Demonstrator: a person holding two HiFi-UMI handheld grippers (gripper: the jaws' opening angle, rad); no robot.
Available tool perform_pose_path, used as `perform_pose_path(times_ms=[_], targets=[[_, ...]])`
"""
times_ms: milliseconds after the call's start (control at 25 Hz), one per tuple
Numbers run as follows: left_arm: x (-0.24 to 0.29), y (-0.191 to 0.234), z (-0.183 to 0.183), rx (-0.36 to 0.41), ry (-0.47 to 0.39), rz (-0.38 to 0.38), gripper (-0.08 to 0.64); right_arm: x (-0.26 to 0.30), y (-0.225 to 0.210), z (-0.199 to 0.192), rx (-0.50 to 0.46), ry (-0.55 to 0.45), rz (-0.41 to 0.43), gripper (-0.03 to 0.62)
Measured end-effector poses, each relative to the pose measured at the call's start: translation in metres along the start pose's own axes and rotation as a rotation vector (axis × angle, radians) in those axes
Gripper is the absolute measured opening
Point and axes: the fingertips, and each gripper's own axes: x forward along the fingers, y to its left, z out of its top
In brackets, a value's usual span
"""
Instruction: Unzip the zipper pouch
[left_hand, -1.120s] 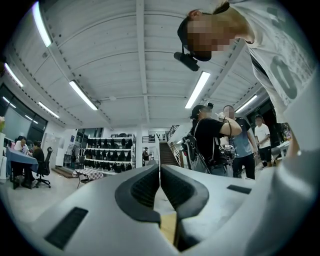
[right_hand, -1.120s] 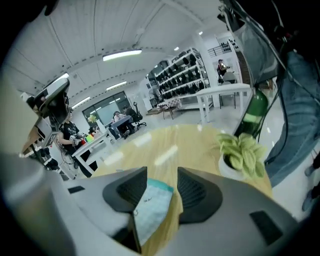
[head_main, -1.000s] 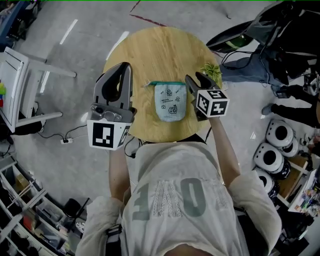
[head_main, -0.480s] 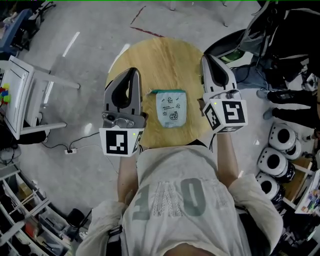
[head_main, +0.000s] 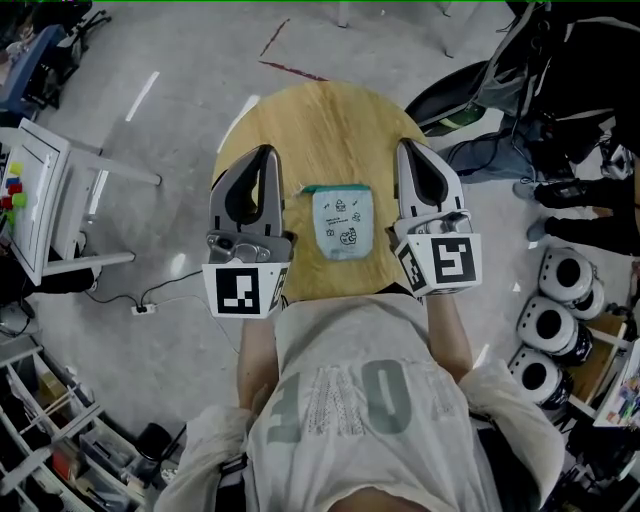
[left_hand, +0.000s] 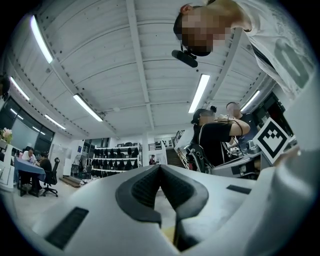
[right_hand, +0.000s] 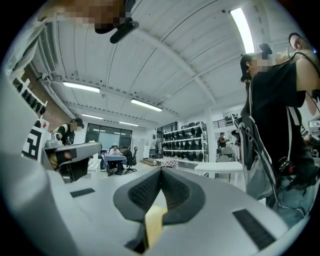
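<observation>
Right gripper (right_hand: 161, 172): jaws pressed together, nothing between them; left gripper (left_hand: 160, 167): pads also meeting, empty. Both point up and away, so their own views catch only ceiling and room.

From the head view the pair flank the pouch (head_main: 342, 222), each just beside it and touching neither it nor the zipper (head_main: 335, 188). The pouch lies flat near the middle of the round table (head_main: 320, 115), with the teal zipper along its far edge. It looks fully zipped, so I judge the task not yet begun; gripping the pull, pinning the fabric and drawing the slider across all remain.

Nothing else on the table blocks the approach; a cable (head_main: 150, 298) and white round gear (head_main: 545, 320) lie on the floor, well apart.
</observation>
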Motion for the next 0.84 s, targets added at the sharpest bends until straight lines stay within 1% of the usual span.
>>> perform_pose_path(times_ms=[280, 600, 840], targets=[[-0.001, -0.005, -0.001, -0.005, 0.004, 0.002, 0.026, -0.001, -0.006, 0.0, -0.002, -0.001, 0.001, 0.029], [0.002, 0.001, -0.002, -0.008, 0.008, -0.001, 0.026, 0.006, -0.007, -0.001, -0.001, 0.011, -0.004, 0.029], [0.002, -0.007, -0.003, -0.01, 0.018, -0.003, 0.026, -0.002, -0.014, -0.005, 0.004, 0.022, -0.004, 0.029]])
